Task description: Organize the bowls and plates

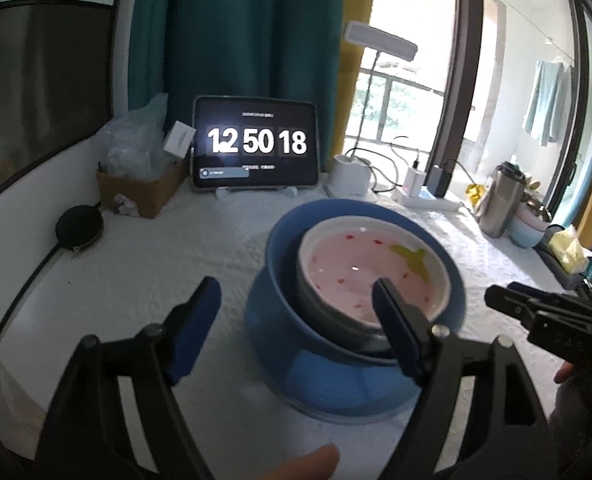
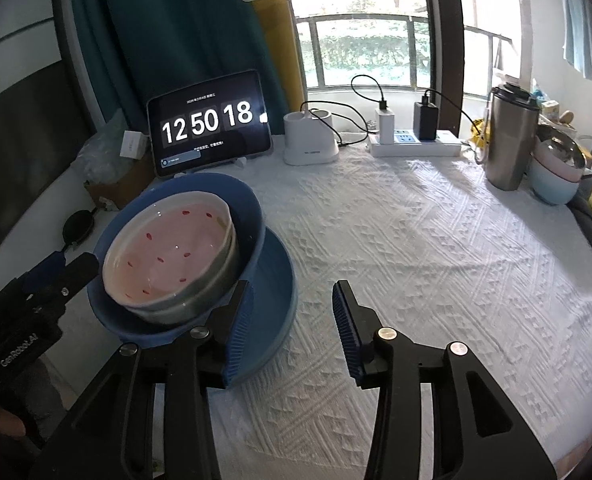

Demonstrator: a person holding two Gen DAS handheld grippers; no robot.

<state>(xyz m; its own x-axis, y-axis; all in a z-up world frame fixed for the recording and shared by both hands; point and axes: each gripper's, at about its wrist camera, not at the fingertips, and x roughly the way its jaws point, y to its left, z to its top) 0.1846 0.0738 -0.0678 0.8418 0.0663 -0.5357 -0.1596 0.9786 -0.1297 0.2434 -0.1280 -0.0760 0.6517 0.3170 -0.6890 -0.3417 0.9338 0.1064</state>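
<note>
A white bowl with a pink, red-speckled inside [image 1: 371, 268] [image 2: 168, 252] sits tilted inside a blue bowl [image 1: 280, 256] [image 2: 248, 204], which rests on a blue plate [image 1: 335, 384] [image 2: 276, 280] on the white tablecloth. My left gripper [image 1: 292, 320] is open, its jaws wide apart; its right finger [image 1: 395, 320] reaches over the white bowl's near rim and its left finger hangs over the cloth. My right gripper [image 2: 292, 320] is open and empty, just right of the stack, its left finger [image 2: 240, 320] close beside the plate's edge. The right gripper also shows in the left wrist view [image 1: 535, 312].
A tablet clock [image 1: 256, 144] [image 2: 208, 120] stands behind the stack. A cardboard box with plastic bags [image 1: 140, 184], a black round disc [image 1: 79, 229], a white lamp base [image 2: 309, 142], a power strip [image 2: 415, 142], a steel tumbler [image 2: 509, 136] and stacked pastel bowls [image 2: 555, 176] line the table's edges.
</note>
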